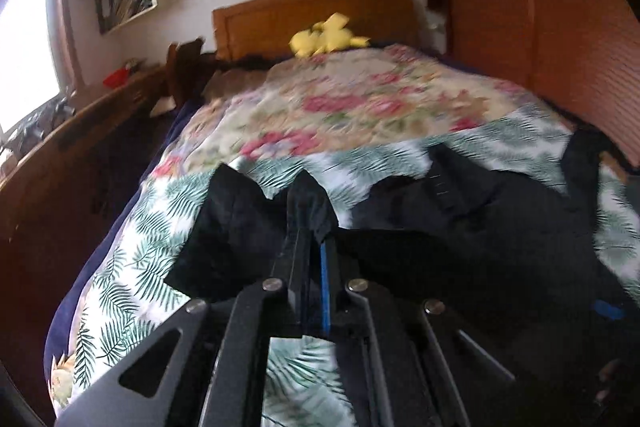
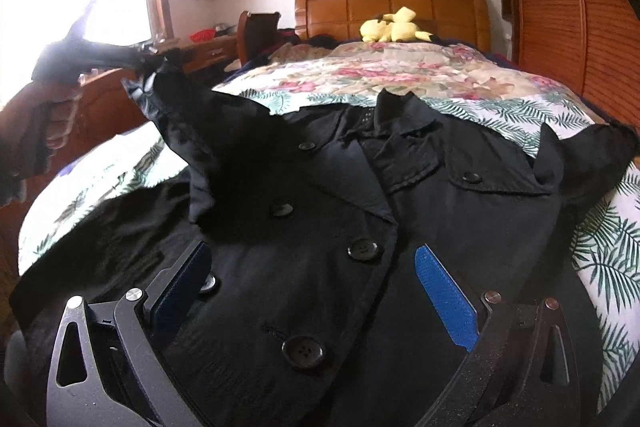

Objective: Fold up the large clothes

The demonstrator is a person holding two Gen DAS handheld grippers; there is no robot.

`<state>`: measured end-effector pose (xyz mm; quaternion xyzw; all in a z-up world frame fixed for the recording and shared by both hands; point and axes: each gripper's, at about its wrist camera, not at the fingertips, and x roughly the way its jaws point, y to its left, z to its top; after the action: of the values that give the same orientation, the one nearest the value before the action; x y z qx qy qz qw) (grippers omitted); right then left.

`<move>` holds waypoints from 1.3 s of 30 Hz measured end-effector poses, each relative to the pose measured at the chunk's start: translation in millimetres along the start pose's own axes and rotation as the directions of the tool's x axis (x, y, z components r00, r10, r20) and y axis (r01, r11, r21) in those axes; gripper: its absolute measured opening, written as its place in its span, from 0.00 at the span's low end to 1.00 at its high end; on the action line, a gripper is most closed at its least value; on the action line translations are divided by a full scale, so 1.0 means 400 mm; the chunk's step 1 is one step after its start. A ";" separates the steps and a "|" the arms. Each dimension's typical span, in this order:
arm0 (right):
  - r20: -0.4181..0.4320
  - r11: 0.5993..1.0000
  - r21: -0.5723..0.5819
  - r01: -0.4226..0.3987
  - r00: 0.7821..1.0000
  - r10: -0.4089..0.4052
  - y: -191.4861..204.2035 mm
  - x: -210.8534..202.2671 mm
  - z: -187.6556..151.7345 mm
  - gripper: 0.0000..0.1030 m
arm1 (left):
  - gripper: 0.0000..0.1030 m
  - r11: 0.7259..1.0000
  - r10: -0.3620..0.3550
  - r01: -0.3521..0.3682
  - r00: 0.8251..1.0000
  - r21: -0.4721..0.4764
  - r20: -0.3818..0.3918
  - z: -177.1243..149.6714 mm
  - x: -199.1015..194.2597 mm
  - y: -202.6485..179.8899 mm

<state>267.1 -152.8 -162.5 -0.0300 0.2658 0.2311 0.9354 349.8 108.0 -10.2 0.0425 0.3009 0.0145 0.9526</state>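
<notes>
- Black double-breasted coat lies face-up across the bed's near end, collar toward the headboard.
- Left gripper fingers clenched on a raised sleeve at the bed's left edge.
- Right gripper fingers spread wide over the buttons.

Wooden-headboard bed, floral quilt, palm-leaf sheet, black coat spread on it, yellow plush

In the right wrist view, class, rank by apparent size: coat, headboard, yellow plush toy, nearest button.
1. coat
2. headboard
3. yellow plush toy
4. button; nearness enlarges it, so toy versus button stays unsure.
</notes>
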 end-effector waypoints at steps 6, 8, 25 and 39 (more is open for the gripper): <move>0.036 0.999 0.008 0.035 0.999 -0.035 -0.021 -0.079 0.001 1.00 | 0.00 0.994 -0.073 0.069 0.996 0.090 0.047 0.009 -0.162 -0.137; 0.054 0.998 0.001 0.055 0.997 -0.055 -0.027 -0.106 0.004 1.00 | 0.00 0.989 -0.097 0.090 0.994 0.118 0.057 0.000 -0.208 -0.183; 0.131 0.987 0.066 0.148 0.979 -0.155 -0.137 -0.304 0.013 1.00 | 0.17 0.943 -0.307 0.304 0.952 0.135 -0.002 -0.126 -0.406 -0.348; 0.148 0.996 0.023 0.090 0.985 -0.092 -0.086 -0.353 0.019 1.00 | 0.24 0.958 -0.282 0.280 0.959 0.060 0.040 -0.272 -0.475 -0.296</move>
<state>179.9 -241.1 -86.0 -0.0172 0.1953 0.1875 0.9625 131.9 -12.3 -0.8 0.0251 0.2813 -0.1300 0.9505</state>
